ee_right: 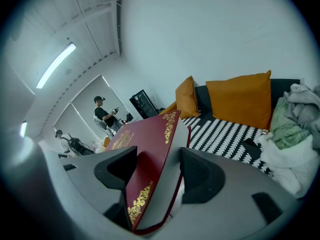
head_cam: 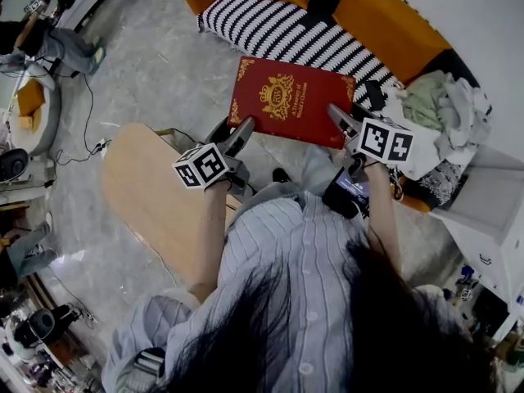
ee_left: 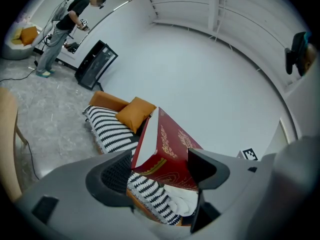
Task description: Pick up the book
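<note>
You have the left gripper (head_cam: 236, 134) and right gripper (head_cam: 340, 118) each clamped on a near corner of the book (head_cam: 291, 101), which spans nine to three and extends toward twelve.

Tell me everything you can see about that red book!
The book is a closed hardcover. It is dark red with a gold crest, gold lettering and gold corner ornaments on its cover, and its page edges are pale. It is held tilted in the air above the striped sofa. The left tool pinches its near left corner, and the right tool pinches its right edge near the corner. Nothing else touches it.
</note>
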Available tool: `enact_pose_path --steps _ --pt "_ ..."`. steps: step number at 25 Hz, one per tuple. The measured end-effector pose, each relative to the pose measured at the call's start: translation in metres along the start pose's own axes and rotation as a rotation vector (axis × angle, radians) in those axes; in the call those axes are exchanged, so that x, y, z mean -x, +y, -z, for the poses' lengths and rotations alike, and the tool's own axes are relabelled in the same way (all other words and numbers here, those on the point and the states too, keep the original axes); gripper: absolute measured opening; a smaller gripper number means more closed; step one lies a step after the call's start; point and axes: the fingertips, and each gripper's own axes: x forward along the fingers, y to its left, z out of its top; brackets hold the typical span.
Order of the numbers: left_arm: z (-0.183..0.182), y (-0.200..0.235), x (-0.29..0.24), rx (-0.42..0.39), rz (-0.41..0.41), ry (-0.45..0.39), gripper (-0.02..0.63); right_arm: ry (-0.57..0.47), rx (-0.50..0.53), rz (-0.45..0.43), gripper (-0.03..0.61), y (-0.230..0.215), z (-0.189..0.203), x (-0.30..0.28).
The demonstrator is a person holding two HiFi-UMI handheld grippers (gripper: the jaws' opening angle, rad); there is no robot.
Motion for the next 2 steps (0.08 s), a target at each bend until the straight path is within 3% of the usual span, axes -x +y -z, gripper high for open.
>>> enact_pose_path --steps 2 --pt "-0.0005 0.0003 -0.0010 -0.003 0.000 0.001 0.357 0.000 -0.002 0.001 0.285 -0.0006 0.0001 -0.0008"
